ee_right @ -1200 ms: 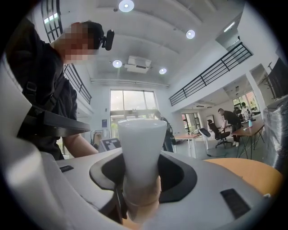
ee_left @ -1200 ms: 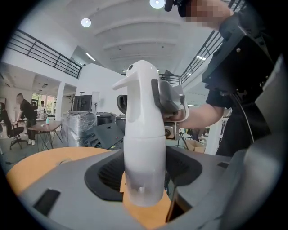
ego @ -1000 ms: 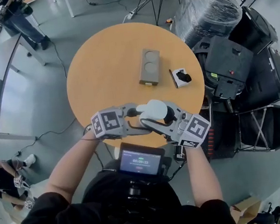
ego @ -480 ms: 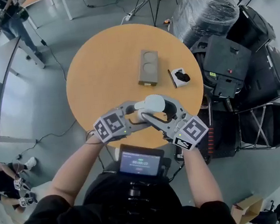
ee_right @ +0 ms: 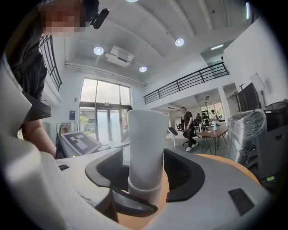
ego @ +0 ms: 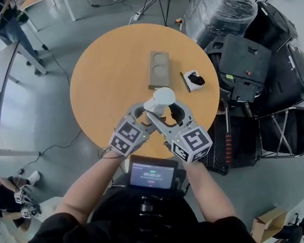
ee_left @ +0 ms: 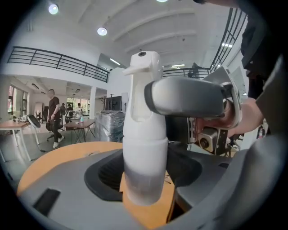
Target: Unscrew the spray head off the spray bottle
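the spray bottle [ego: 159, 99] is held up over the near edge of the round counter [ego: 108, 69], between the two grippers and roughly upright. its long axis runs up and down, with the spray head [ee_left: 143, 67] on top.

the left gripper [ego: 144, 116] comes in from the left and low on the bottle. its jaws stand wide but are clamped on the bottle's body, so this hand carries the bottle.

the right gripper [ego: 168, 114] comes in from the other side and higher up, crossing at the neck just under the head. its jaws have just been opening and now stand apart around that upper part without pressing on it, a gap showing at each side.

both grippers point slightly downward and nearly face each other. the right hand looks like the one to twist next — it is already level with the head and only needs to close on it.
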The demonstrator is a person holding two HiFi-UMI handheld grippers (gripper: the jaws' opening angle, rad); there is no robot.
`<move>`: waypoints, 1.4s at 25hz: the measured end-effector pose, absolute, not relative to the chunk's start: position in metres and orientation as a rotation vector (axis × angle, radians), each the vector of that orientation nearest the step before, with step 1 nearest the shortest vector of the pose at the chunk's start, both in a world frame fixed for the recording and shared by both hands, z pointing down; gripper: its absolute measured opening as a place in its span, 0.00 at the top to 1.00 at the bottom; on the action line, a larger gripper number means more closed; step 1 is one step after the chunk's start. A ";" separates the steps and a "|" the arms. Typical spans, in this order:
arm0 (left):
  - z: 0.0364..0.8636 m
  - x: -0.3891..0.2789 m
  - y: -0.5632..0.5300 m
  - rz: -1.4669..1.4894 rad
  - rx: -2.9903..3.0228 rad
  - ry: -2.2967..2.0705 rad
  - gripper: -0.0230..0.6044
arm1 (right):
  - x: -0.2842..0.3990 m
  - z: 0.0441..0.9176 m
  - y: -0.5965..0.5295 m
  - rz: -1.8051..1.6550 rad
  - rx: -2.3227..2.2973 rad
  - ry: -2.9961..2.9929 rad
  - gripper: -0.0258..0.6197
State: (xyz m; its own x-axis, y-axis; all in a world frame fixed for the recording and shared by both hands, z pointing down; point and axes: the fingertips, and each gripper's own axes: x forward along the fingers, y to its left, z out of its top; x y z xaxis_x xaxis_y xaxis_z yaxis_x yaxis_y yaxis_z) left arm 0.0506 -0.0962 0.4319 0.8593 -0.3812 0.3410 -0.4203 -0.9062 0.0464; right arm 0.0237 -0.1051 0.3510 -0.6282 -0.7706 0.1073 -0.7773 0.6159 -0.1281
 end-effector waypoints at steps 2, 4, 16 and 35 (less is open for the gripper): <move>0.432 0.052 -0.099 0.489 2.901 -0.683 0.47 | 0.026 0.350 -0.109 0.242 1.391 -2.759 0.52; 0.432 0.052 -0.101 0.494 2.892 -0.723 0.47 | 0.028 0.348 -0.112 0.239 1.428 -2.737 0.52; 0.425 0.053 -0.093 0.434 2.963 -0.608 0.47 | 0.025 0.340 -0.106 0.226 1.258 -2.822 0.59; 0.409 0.046 -0.032 0.338 3.004 0.105 0.47 | 0.007 0.324 -0.053 0.158 0.565 -3.062 0.58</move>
